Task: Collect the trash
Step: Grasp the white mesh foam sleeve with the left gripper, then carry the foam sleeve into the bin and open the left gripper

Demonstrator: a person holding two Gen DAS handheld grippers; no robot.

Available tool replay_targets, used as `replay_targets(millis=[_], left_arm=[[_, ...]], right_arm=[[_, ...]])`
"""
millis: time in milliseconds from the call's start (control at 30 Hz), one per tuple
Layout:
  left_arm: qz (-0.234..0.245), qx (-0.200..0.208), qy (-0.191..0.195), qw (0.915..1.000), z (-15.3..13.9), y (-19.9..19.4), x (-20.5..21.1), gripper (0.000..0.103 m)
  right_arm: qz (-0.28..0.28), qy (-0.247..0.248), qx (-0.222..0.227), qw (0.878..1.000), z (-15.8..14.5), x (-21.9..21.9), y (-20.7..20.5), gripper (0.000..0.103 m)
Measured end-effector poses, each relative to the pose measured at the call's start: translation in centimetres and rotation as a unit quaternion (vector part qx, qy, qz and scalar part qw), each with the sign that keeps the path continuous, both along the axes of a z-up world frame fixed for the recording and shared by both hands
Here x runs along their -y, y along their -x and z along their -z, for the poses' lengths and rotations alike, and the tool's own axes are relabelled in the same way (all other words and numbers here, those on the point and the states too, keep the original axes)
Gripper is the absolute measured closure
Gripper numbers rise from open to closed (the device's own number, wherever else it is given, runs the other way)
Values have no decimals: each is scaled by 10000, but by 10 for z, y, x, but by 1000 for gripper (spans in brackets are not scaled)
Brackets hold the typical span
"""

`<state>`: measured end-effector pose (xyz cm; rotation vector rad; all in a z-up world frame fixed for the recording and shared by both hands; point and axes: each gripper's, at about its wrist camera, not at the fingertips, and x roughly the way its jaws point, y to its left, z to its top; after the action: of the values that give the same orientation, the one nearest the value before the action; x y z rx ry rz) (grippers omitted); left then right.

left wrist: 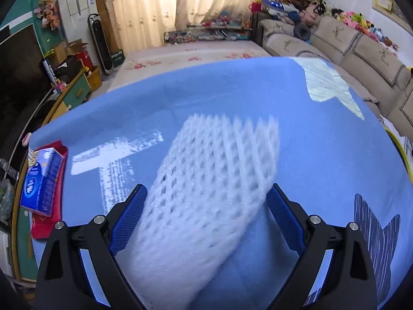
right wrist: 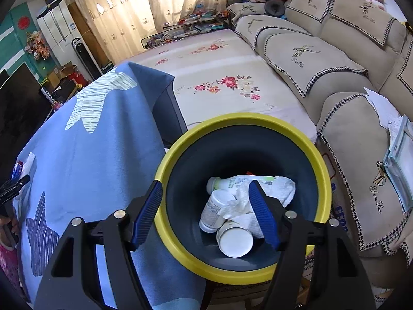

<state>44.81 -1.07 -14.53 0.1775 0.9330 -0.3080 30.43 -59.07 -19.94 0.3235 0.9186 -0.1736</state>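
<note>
Jaws of the left gripper (left wrist: pixel 206 201) are closed on a white foam net sleeve (left wrist: pixel 206 186), blue pads pressing both flanks; the sleeve stands out past the fingertips, tilted toward the upper right of the left wrist view, and is motion-blurred. Beneath it lies the bench, draped in a blue cloth (left wrist: pixel 232 90) printed with pale and dark star shapes. Near the left edge of the bench sits a blue tissue pack (left wrist: pixel 38 180) on a red tray (left wrist: pixel 53 211); whether a second pack lies under it cannot be told. Jaws of the right gripper (right wrist: pixel 205 193) stand apart with nothing between the pads, poised over a yellow-rimmed bin (right wrist: pixel 324 180) with a dark interior. This bin stands just beside the right edge of the bench, where the cloth hangs down. Inside the bin: a white plastic bottle (right wrist: pixel 232 182) lying on its side, a second white bottle (right wrist: pixel 213 211), a paper cup (right wrist: pixel 235 241) with its base facing the camera, a crumpled tissue (right wrist: pixel 238 208), and a white rolled cloth (right wrist: pixel 282 188). Beyond the bin are a floral-covered bed (right wrist: pixel 219 77) and a beige sofa (right wrist: pixel 335 56). At the far left of the right wrist view part of the other gripper shows, too small to read.
</note>
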Motion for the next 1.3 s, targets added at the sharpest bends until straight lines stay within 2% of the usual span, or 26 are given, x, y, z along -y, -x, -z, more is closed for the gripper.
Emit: replay_targets(millis=[67,100,133,200,233,267,367,533,733,833,933,1067,1300], left_arm=[[23,-6,-37,10000,3,-1,2,12],[42,1,-44,10000,3,-2,3,21],[56,7,-36,10000,3,0,2,26],[66,7,-13,10000,1,0,4,51],[74,-2,-9,10000,0,1,5,58],[68,-13,-26,10000,-1,2,6,70],[120,22,39,9999,-7,8,10,83],[374,161,61,9992,-25,32,36,85],[988,272,202,9945,-57,73,109,85],[1359,272,337,9898,-70,92,161,85],[1801,192,433,9825,-76,109,216,85],[2481,55,473,9676,-76,130,296,85],[3076,-478,331,9497,-50,146,412,85]], right_arm=[[-26,0,9,10000,-1,-1,0,37],[-31,-6,15,10000,0,-1,1,37],[-30,-24,27,10000,0,0,2,37],[-21,-46,50,10000,0,2,3,37],[-20,-57,59,10000,0,3,4,37],[-21,-73,72,9999,0,3,6,37],[-32,-110,107,9999,-1,5,9,37],[-27,-146,199,9997,-5,10,20,37],[100,-103,401,9991,-16,23,43,37],[192,-63,495,9986,-19,32,59,37],[328,-39,570,9978,-21,45,76,37],[507,-92,648,9966,-20,64,96,37],[692,-227,712,9948,-11,93,123,37]])
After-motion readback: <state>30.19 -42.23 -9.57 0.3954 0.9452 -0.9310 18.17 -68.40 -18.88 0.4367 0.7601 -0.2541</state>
